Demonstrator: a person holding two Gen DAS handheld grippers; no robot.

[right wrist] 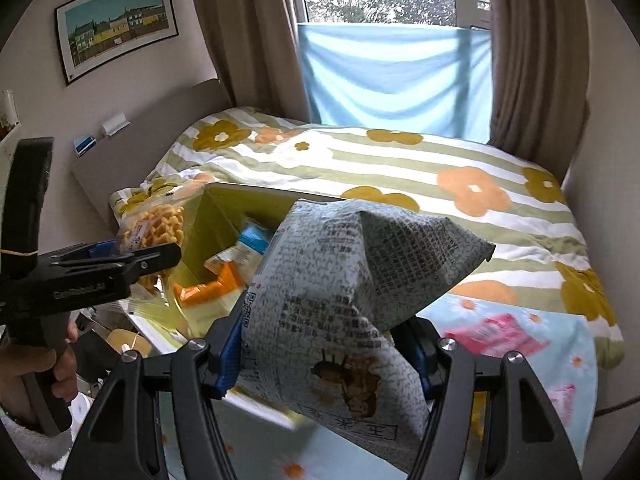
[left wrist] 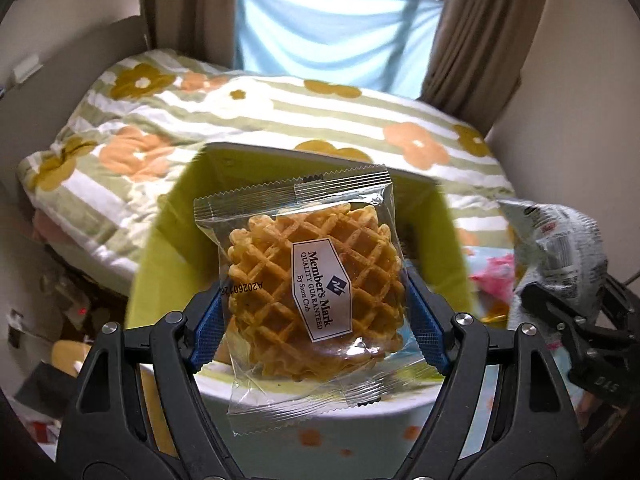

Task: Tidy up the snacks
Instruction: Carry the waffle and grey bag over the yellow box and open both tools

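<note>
Working over the bed [right wrist: 400, 160] with its flowered quilt, which serves as the sorting surface. Yellow-green box [left wrist: 172, 248] sits open on the bed edge, already holding orange and blue packs, so I read it as the collection bin for the snacks. I hold both items above and near it, probably for dropping in.

Grey printed bag [right wrist: 352, 288], puffy, is clamped in my right tongs [right wrist: 328, 360] by its lower part, the pads squeezing both sides so the bulk stands up clear of the box rim.

Waffle pack [left wrist: 312, 276], clear wrapper, is clamped edge to edge in my left tongs [left wrist: 316, 332], label facing the camera, hanging right over the box opening.

Pink packet [right wrist: 492, 334] lies loose on the blue floral cloth beside the box, not yet sorted, likely next.
</note>
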